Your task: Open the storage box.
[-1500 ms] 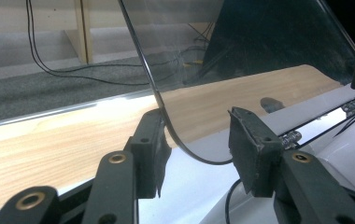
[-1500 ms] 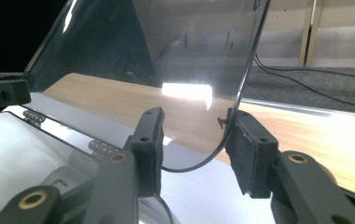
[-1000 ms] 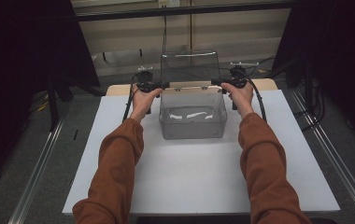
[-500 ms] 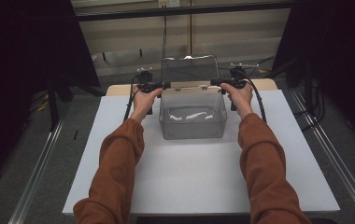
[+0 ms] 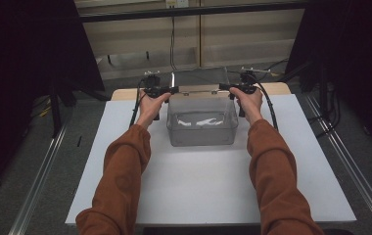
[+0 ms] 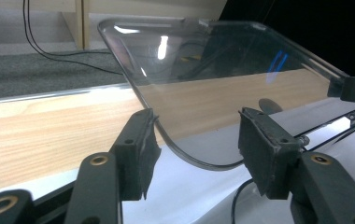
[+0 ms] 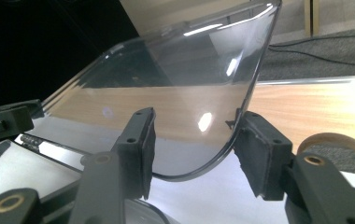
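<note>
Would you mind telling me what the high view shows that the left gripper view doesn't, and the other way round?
High view: the person's forearms, the white table and the clear box with pale scraps inside.

Left gripper view: the left gripper close up, its jaws just opened, pads apart, the lid's rounded corner loose between them.

Both: the clear lid swung back, and the wooden strip behind.

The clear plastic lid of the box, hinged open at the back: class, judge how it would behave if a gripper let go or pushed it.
The clear plastic lid looks thin yet holds a flat sheet shape, so probably stiff and light. Its glossy glare suggests slick edges. With the left gripper open around its corner, it may swing on its hinge toward the clear plastic box.
</note>
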{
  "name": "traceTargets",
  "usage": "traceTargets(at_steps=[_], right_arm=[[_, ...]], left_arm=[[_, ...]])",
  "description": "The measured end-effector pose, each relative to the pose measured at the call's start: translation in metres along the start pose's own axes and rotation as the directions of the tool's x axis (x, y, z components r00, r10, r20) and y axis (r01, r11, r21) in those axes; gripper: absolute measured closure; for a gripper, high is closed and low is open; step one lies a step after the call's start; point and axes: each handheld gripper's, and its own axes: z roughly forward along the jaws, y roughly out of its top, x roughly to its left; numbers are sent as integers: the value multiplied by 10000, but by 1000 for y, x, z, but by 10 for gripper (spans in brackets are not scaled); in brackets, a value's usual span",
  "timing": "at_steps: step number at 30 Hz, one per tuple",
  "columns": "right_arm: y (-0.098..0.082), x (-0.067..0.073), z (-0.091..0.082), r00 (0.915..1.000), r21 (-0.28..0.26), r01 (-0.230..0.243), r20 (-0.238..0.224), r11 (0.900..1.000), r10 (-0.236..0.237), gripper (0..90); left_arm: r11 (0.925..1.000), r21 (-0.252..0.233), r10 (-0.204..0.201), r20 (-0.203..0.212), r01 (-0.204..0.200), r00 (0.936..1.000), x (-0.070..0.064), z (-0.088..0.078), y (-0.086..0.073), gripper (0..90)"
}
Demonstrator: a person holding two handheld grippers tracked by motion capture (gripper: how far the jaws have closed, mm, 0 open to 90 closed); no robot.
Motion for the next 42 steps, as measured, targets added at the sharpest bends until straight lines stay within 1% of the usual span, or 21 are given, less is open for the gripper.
traceTargets(at_steps=[1,5,10,15,22,25,26,31,36,38,40,42], right_arm=[[0,-1,0,10000,18,-65,-42,10000,65,482],[0,-1,0,9999,34,-106,-41,9999,106,481],[-1,0,1,9999,9,-157,-20,9999,157,475],[-2,-1,2,9993,-30,-370,-71,9993,370,447],[-3,0,4,9991,-84,-429,5,9990,429,427],[-4,1,4,9991,-122,-420,30,9990,420,419],[-4,1,4,9990,-127,-445,19,9989,446,416],[-4,0,5,9987,-123,-510,39,9986,511,397],[-5,0,6,9981,-128,-620,40,9980,620,374],[-5,-1,6,9982,-107,-590,100,9982,591,346],[-4,-2,5,9990,-202,-353,262,9992,358,346],[-5,-2,5,9990,-106,-186,393,9998,190,312]], left_arm=[[10000,17,48,-4,-48,10000,0,0,0,444],[10000,-38,-45,21,45,10000,0,1,-1,439],[9999,-67,80,-16,-80,10000,0,1,-1,436],[9999,-123,64,2,-64,10000,0,2,-1,433],[9998,-162,67,-27,-67,10000,1,2,-2,419],[9998,-216,-20,-25,20,10000,0,3,-3,413],[9999,-155,45,-13,-45,10000,0,3,-3,413],[9998,-205,-30,-12,30,10000,0,3,-3,410],[9997,-222,48,-8,-48,10000,0,3,-3,400],[9997,-242,-36,4,37,10000,0,4,-4,388],[9998,-197,-6,57,7,10000,0,5,-4,372],[9997,-244,-59,90,62,9999,-1,5,-4,350]])
